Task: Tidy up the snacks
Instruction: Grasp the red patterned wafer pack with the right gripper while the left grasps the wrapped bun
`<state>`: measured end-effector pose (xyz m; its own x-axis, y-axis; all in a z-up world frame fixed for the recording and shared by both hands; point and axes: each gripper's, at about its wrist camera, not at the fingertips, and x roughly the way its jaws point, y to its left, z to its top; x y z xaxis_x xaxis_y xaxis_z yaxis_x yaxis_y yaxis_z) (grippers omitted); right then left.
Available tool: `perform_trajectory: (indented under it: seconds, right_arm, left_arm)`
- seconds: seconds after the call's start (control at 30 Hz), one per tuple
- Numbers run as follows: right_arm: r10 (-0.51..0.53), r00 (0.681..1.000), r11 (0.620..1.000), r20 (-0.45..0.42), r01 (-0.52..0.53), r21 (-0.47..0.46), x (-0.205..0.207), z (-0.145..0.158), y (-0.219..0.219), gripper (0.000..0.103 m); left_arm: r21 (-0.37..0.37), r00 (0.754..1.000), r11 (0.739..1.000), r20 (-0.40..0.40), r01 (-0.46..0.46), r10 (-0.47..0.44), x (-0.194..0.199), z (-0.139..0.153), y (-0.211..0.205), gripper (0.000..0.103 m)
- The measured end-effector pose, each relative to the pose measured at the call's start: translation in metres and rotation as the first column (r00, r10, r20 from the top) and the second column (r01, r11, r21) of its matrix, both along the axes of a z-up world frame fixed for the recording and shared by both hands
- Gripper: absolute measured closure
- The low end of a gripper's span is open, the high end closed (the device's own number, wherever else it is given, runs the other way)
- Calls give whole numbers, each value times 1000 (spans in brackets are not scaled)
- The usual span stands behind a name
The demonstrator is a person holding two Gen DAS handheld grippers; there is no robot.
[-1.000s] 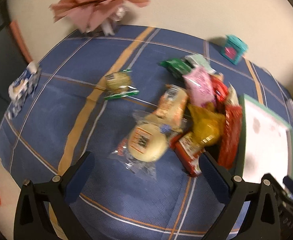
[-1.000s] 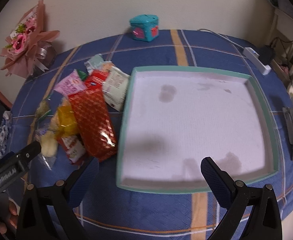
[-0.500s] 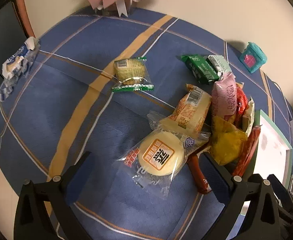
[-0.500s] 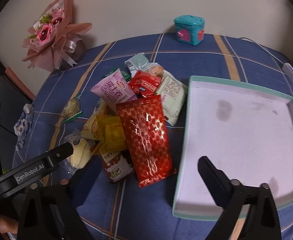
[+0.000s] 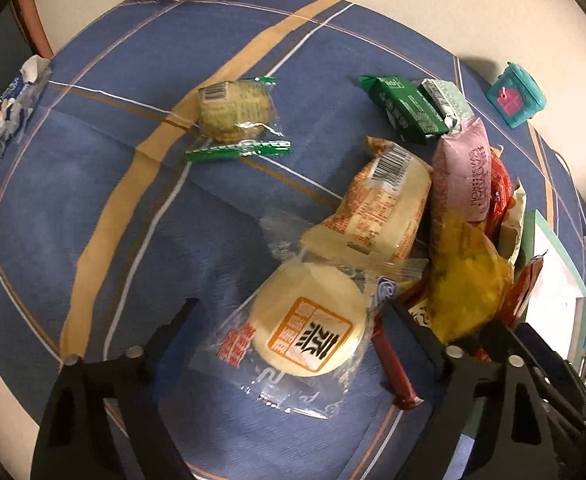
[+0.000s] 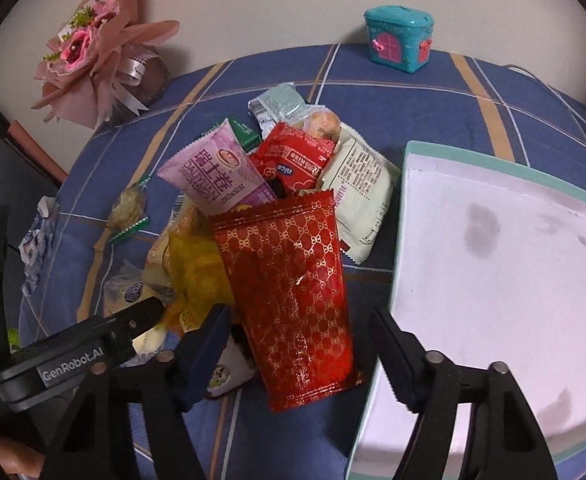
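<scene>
Left wrist view: crumpled blue-white wrapper (image 5: 1, 112) at far left table edge, on the blue plaid tablecloth (image 5: 105, 216). Green-edged clear cookie pack (image 5: 235, 114) lies alone, well apart from the main pile. Left gripper (image 5: 293, 316) has jaws wide apart, straddling the round pale cake in clear wrap (image 5: 307, 322), fingers not touching it. Just behind that, overlapping its wrap, orange-printed bread pack (image 5: 385, 208); further back, dark green packet (image 5: 403, 108) with a pale green packet (image 5: 445, 100) against it. Pink swiss-roll pack (image 5: 461, 172) leans on the yellow bag (image 5: 465, 280); teal house-shaped box (image 5: 517, 98) sits near the wall, far right. Right wrist view: pink flower bouquet (image 6: 93, 48) at back left by the wall, left gripper body showing at lower left. Snack pile is centre-left, beside the tray: pink swiss-roll pack on top left, small red snack pouch (image 6: 293, 156) next to it, white-green packet (image 6: 361, 192) touching the tray side. Long red gold-patterned packet (image 6: 293, 296) lies on top of the pile, its near end between the fingers of the right gripper (image 6: 297, 336), jaws wide apart, no contact visible. Teal-rimmed white tray (image 6: 505, 264) at right, holding no snacks.
</scene>
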<state>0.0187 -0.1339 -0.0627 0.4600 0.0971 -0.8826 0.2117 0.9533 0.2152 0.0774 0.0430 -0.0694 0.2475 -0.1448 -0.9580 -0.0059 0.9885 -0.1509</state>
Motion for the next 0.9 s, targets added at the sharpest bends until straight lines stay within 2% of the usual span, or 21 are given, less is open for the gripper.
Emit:
perform_trajectory:
  seconds: [0.07, 0.13, 0.17, 0.43, 0.67, 0.9]
  right_arm:
    - [4, 1000, 1000, -10, -4, 6, 3, -5, -1, 33]
    - [2, 1000, 1000, -18, -1, 18, 4, -9, -2, 37]
    - [1, 1000, 1000, -20, -1, 26, 4, -11, -3, 40]
    - [-9, 1000, 999, -8, 9, 33, 1, -7, -4, 52]
    - [-14, 1000, 999, 13, 13, 38, -1, 4, -6, 52]
    - [-25, 997, 999, 78, 22, 44, -10, 32, -10, 52]
  left_arm:
    - [-3, 1000, 1000, -6, -1, 1, 2, -2, 0, 16]
    - [-17, 1000, 1000, -11, -1, 1, 2, -4, -1, 26]
    - [-20, 1000, 1000, -13, -2, 1, 1, -6, -1, 27]
    - [-38, 1000, 999, 0, 2, -2, -6, 2, -3, 45]
    - [-40, 999, 999, 52, -2, 4, -9, 24, -2, 47]
    - [-49, 987, 999, 159, -14, 22, -10, 53, 0, 47]
